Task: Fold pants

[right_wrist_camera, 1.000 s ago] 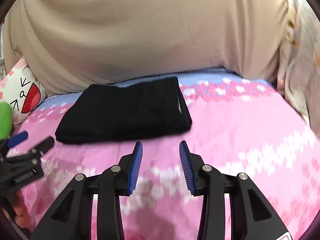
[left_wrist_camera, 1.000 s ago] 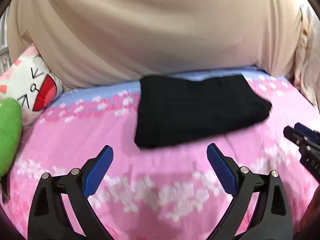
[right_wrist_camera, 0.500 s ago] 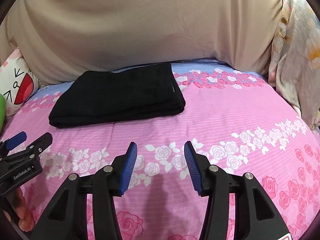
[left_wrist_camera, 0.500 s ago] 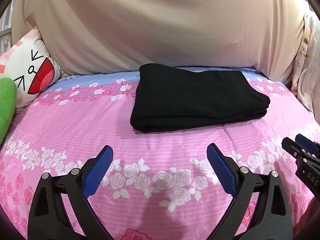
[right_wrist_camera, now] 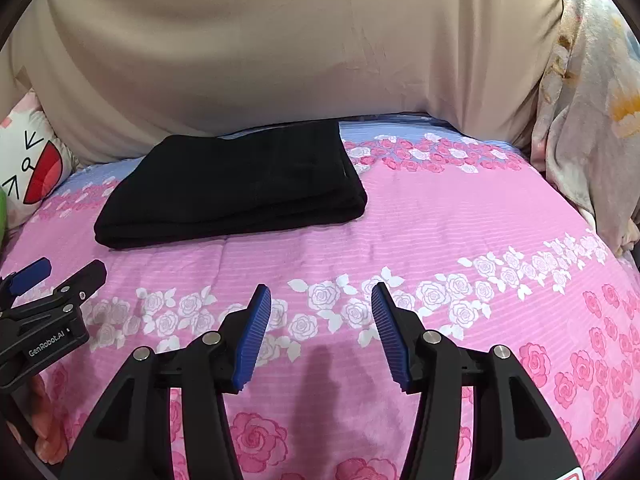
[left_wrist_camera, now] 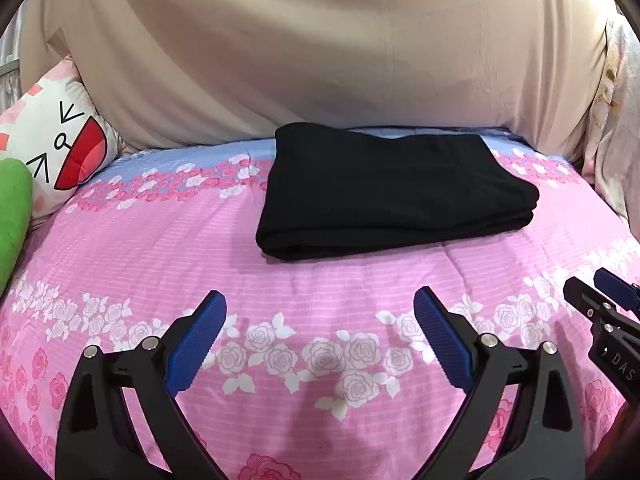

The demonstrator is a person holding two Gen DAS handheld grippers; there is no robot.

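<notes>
Your black pants (left_wrist_camera: 394, 192) lie folded on the pink bedspread (left_wrist_camera: 360, 280); short of them, your left gripper (left_wrist_camera: 320, 300) and right gripper (right_wrist_camera: 322, 294) both stand apart, empty, the right's jaws having just been opening

Both wrist views look forward and downward over my grippers, low above the pink bedspread (left_wrist_camera: 160, 240). They share the folded black pants (left_wrist_camera: 392, 192) and each other's gripper edge.
</notes>
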